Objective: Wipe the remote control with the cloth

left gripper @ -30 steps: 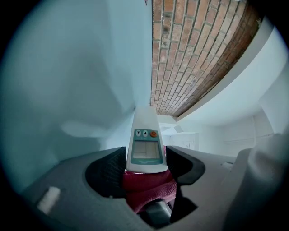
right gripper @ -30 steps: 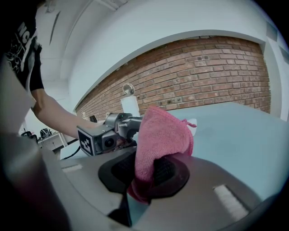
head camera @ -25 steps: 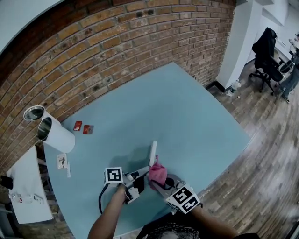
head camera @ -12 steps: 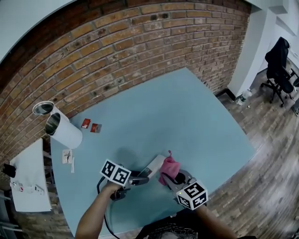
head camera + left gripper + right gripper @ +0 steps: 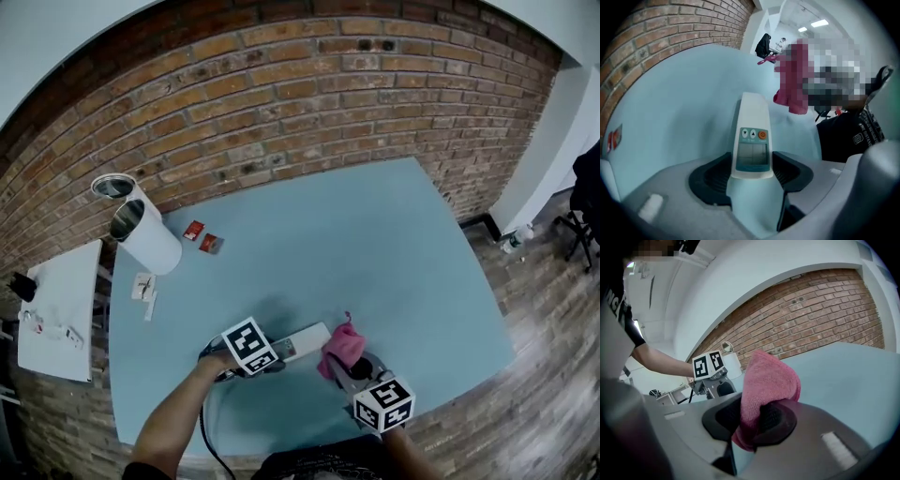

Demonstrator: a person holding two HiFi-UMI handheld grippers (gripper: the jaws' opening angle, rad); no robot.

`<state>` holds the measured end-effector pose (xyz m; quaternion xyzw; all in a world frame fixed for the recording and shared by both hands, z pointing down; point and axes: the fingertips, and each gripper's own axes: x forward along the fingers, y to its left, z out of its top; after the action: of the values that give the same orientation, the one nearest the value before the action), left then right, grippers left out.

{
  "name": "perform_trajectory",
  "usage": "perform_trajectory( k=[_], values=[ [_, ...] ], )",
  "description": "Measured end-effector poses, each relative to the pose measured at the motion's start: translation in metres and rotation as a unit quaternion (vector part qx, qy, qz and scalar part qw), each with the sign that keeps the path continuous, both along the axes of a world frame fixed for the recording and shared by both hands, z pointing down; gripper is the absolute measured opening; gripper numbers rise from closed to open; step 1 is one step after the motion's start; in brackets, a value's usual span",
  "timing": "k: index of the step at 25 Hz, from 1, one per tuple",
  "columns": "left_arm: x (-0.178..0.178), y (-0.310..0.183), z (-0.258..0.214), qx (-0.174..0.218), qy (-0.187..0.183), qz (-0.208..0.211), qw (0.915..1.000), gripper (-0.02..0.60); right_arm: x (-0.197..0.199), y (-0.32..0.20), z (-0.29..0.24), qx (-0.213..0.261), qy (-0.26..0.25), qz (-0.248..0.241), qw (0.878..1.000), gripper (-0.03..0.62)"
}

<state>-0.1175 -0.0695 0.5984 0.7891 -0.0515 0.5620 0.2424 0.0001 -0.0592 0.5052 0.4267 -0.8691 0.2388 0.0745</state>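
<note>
A white remote control (image 5: 752, 140) with a small screen, arrow keys and an orange button is held at its near end by my left gripper (image 5: 751, 171), jaws pressed on both its sides. In the head view the remote control (image 5: 302, 341) lies low over the blue table (image 5: 356, 244), reaching right from the left gripper (image 5: 267, 361). My right gripper (image 5: 749, 420) is shut on a pink cloth (image 5: 766, 380) that stands up out of the jaws. In the head view the cloth (image 5: 341, 345) hangs just right of the remote's far end, with the right gripper (image 5: 354, 367) below it.
A white cylinder (image 5: 150, 239) and a metal can (image 5: 112, 186) stand at the table's far left. Two small red packets (image 5: 202, 237) and a small white item (image 5: 142, 287) lie near them. A brick wall (image 5: 281, 103) runs behind the table. A white side table (image 5: 56, 309) is left.
The remote has swung from pointing away to lying across, screen now facing up. The left gripper rolled and sank a little. The right gripper with the cloth shifted right, away from the remote.
</note>
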Motion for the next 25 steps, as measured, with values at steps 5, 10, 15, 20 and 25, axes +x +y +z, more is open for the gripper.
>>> perform_trajectory(
  k=[5, 10, 15, 20, 25],
  values=[
    [-0.011, -0.019, 0.005, 0.083, -0.073, 0.045, 0.9928, 0.281, 0.001, -0.010, 0.000, -0.004, -0.013, -0.036, 0.999, 0.066],
    [-0.013, -0.022, 0.007, 0.127, -0.106, 0.050, 0.9850, 0.288, 0.002, -0.019, -0.001, -0.007, -0.025, -0.072, 0.997, 0.066],
    [-0.019, -0.028, 0.000, 0.173, -0.114, -0.007, 0.9783, 0.304, -0.002, -0.019, 0.001, -0.016, -0.030, -0.120, 0.992, 0.066],
    [-0.019, -0.022, -0.018, 0.223, -0.072, -0.147, 0.9610, 0.299, -0.005, -0.012, 0.001, -0.016, -0.025, -0.148, 0.989, 0.066],
    [-0.005, -0.011, -0.053, 0.277, 0.011, -0.288, 0.9164, 0.180, -0.010, -0.003, 0.000, -0.021, -0.019, -0.155, 0.988, 0.066]
  ],
)
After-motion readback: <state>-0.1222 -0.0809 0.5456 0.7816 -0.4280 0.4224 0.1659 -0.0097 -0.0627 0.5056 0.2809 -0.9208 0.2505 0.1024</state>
